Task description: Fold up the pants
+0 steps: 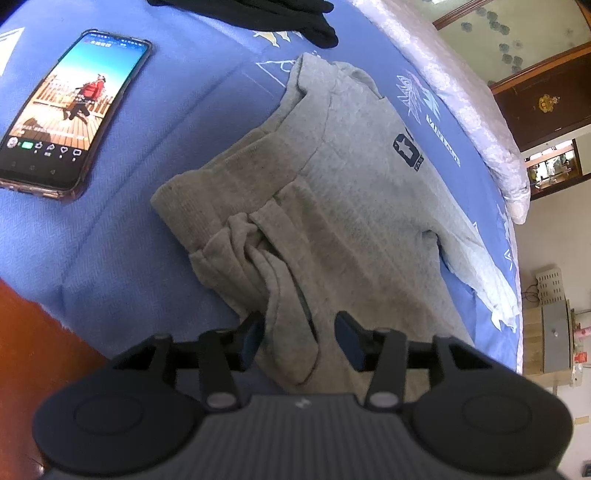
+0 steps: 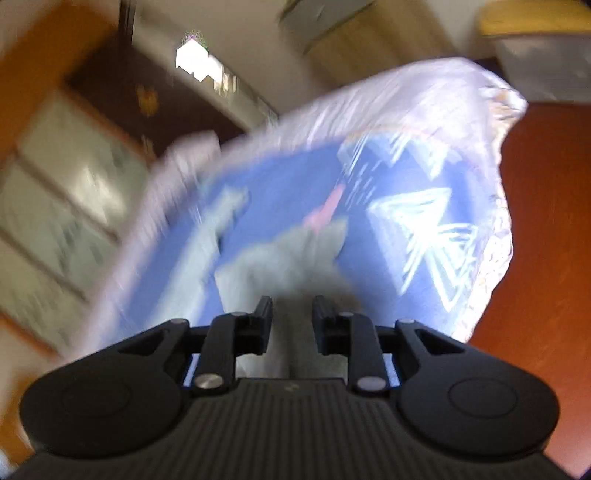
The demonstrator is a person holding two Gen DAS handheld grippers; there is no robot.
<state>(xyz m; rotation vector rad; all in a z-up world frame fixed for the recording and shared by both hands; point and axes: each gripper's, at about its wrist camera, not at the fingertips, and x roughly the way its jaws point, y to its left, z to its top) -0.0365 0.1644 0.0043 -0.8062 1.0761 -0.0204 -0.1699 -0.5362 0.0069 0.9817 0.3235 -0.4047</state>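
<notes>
pants (image 1: pixel 332 192) on bed sheet (image 1: pixel 155 229) | phone (image 1: pixel 70 110) left of pants, apart

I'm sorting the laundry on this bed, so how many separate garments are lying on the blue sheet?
2 in view: the grey pants in the middle, at the left gripper, and a black garment at the far edge, partly cut off. More may lie out of frame.

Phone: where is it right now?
Left wrist view, upper left: the phone lies screen up on the blue bedsheet, left of the grey pants and apart from them. It is not in the right wrist view.
</notes>
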